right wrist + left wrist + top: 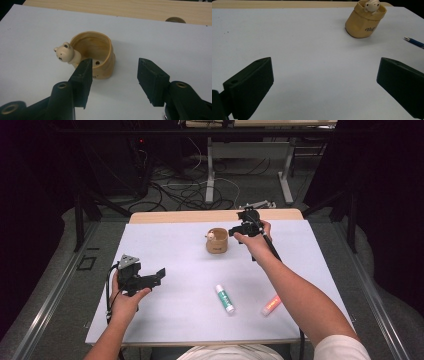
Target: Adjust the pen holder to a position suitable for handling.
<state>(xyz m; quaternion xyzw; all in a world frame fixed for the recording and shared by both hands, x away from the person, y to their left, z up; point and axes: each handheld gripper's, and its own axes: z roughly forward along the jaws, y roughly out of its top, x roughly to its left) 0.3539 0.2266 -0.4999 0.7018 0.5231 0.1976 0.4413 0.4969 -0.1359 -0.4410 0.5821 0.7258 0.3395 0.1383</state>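
Right gripper view looks along the right tongs (113, 77), jaws apart and holding nothing, poised just above and beside a tan, soft-walled round pot with a small cream bear head on its rim (93, 56). That pot stands upright near the far middle of the white-covered desk (165, 245). Over at the near left, the left tongs (159, 275) hang wide apart above bare desk. Nearer the person lie a white-and-green glue stick (225, 298) and an orange-red tube (270, 305).
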